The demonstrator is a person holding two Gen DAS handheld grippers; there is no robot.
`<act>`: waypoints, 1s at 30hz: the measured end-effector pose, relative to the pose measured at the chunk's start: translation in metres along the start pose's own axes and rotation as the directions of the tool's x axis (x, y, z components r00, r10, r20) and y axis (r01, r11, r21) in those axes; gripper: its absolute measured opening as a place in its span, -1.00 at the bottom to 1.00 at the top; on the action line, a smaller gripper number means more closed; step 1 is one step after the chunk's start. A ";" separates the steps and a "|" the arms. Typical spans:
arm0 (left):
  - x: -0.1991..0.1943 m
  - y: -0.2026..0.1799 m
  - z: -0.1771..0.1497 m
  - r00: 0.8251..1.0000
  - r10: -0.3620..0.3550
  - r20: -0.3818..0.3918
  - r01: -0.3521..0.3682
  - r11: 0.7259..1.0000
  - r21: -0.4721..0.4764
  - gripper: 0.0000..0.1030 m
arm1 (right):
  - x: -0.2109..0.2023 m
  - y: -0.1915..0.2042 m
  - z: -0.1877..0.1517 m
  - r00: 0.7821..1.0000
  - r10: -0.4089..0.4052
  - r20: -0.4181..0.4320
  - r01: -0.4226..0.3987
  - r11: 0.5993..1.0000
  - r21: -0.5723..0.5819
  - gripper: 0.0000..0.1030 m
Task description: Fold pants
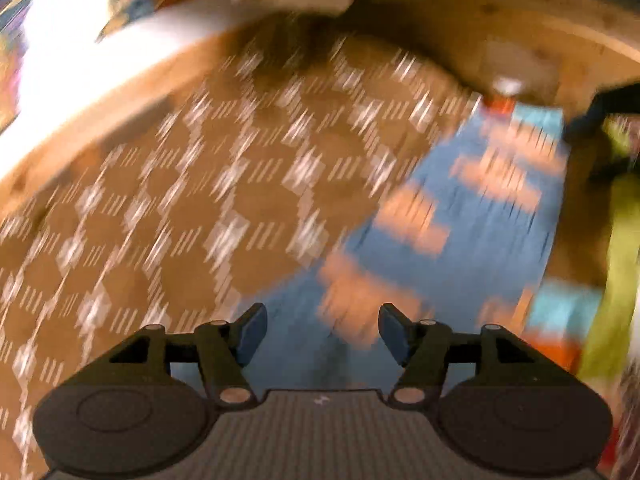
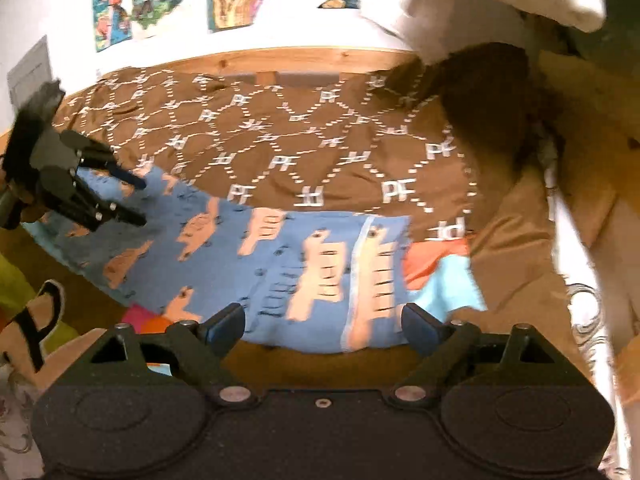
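Blue pants (image 2: pixel 280 256) printed with orange animal shapes lie flat on a brown cloth (image 2: pixel 304 148) with a white diamond pattern. The left wrist view is blurred but shows the same blue pants (image 1: pixel 460 208) on the brown cloth (image 1: pixel 180 200). My left gripper (image 1: pixel 322 328) is open above the pants with nothing between its fingers; it also appears at the pants' left end as the left gripper (image 2: pixel 140 200). My right gripper (image 2: pixel 323 320) stands open over the near edge of the pants, holding nothing.
A wooden frame (image 2: pixel 304 60) borders the brown cloth at the back, below a white wall with posters (image 2: pixel 140 4). A white bundle (image 2: pixel 480 0) sits at the far right. Orange and light-blue fabric (image 2: pixel 440 272) lies beside the pants, with yellow-green cloth (image 1: pixel 616 260) nearby.
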State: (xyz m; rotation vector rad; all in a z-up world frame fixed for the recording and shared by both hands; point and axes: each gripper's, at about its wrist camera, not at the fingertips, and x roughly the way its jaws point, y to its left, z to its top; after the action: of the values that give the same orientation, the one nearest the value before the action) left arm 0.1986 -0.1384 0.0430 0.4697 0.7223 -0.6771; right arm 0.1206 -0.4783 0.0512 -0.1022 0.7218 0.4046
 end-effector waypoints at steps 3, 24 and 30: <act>0.025 -0.029 0.054 0.995 -0.051 0.083 0.049 0.998 0.026 0.31 | 0.013 -0.019 0.008 0.999 -0.004 -0.040 0.006 0.999 0.032 0.48; 0.073 -0.062 0.111 0.986 -0.165 -0.007 0.162 0.976 -0.146 0.25 | 0.008 -0.017 -0.003 0.998 -0.057 0.026 0.056 0.998 0.025 -0.72; 0.069 -0.039 0.127 0.903 -0.426 -0.062 0.367 0.837 -0.407 0.39 | 0.010 0.039 -0.006 0.990 -0.128 0.054 0.138 0.957 -0.255 -0.72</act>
State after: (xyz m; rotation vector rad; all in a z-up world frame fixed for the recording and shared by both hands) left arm 0.2661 -0.2697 0.0709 -0.0037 1.0895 -0.8693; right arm 0.1080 -0.4412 0.0418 -0.3870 0.6193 0.3689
